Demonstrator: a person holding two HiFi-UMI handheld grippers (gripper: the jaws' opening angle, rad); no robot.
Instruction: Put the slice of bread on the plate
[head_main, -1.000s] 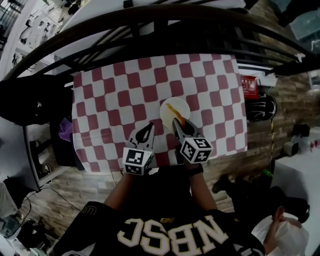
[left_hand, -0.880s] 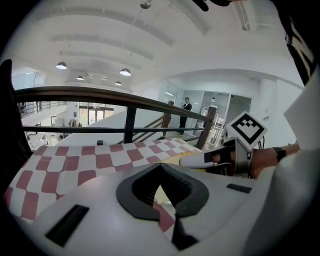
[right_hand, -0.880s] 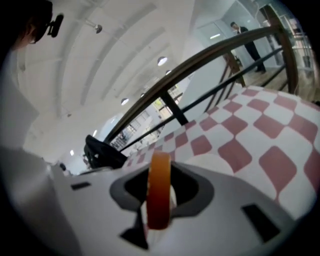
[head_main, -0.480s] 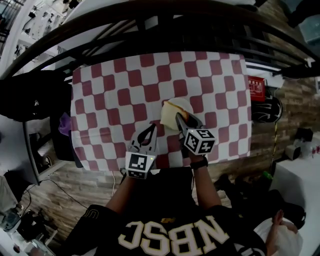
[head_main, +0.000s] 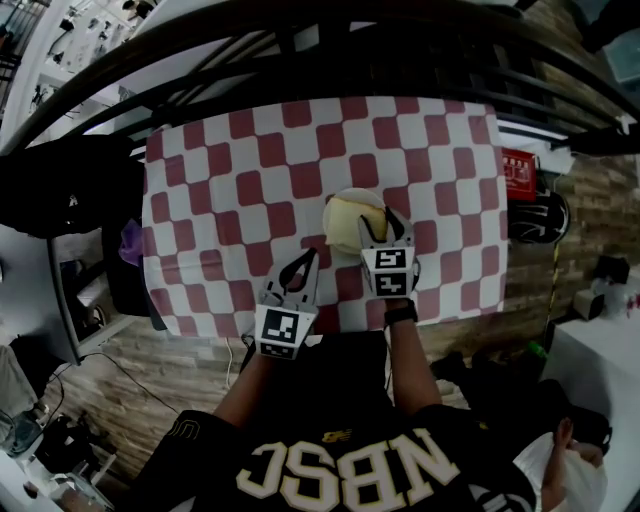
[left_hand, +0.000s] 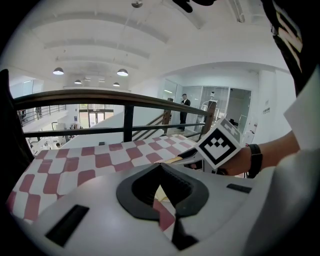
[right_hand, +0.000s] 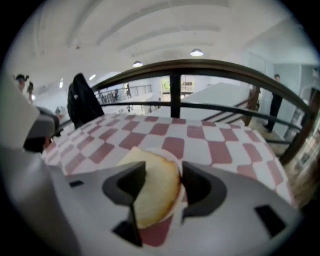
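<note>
Checkered tabletop (head_main: 230, 180): slice of bread (right_hand: 155, 187) lies on plate (head_main: 352, 195), between opening jaws of right hand-held gripper (head_main: 384, 222). Likely soft, light, crushable; take by crust edge, gently. Left hand-held gripper (head_main: 303, 262) closed, empty.

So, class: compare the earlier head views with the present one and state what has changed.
The right gripper came down and rolled, laying the slice of bread flat on the plate; its jaws are opening with the bread between them. The left gripper, shut, and the plate stayed put.
</note>
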